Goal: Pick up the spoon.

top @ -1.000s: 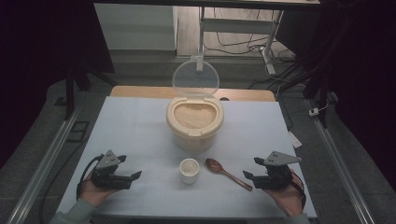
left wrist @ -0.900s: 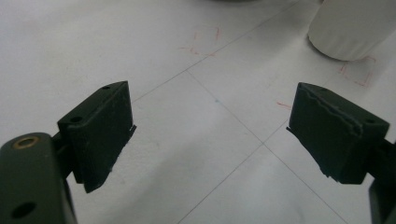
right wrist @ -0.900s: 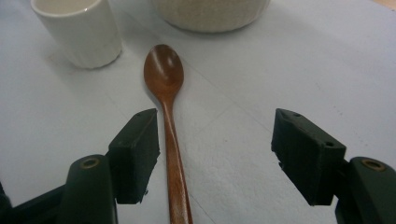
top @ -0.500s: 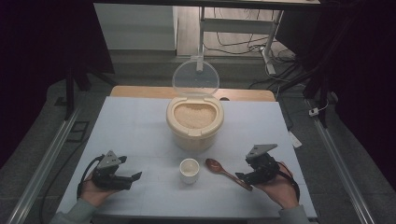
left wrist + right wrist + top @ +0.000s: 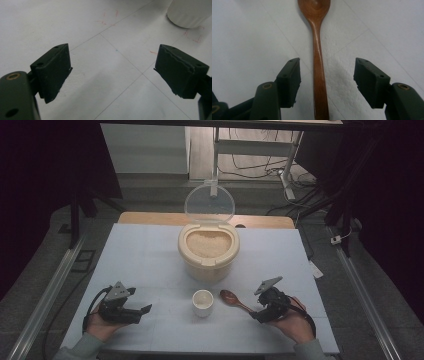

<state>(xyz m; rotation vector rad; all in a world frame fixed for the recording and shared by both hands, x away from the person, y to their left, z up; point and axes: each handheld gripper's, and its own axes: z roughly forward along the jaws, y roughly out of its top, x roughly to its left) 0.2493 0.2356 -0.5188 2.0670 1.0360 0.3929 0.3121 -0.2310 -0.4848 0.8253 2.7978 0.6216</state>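
Since the earlier frames, the right gripper (image 5: 258,316) has travelled inward and a little down toward the wooden spoon (image 5: 235,300), and its jaws have just been closing somewhat — the handle is between them now. The left gripper (image 5: 144,310) has not changed place; it rests on the white surface (image 5: 150,255), released and empty.

The spoon lies flat on the surface, just right of the small white cup (image 5: 203,302) and in front of the open rice container (image 5: 208,249). In the right gripper view, the handle (image 5: 319,75) runs straight up the middle, with a gap on each side — the pads do not touch it yet.

To do this step well, the gripper probably should stay centred on the handle, go low to the surface, and close evenly so the spoon does not roll aside.
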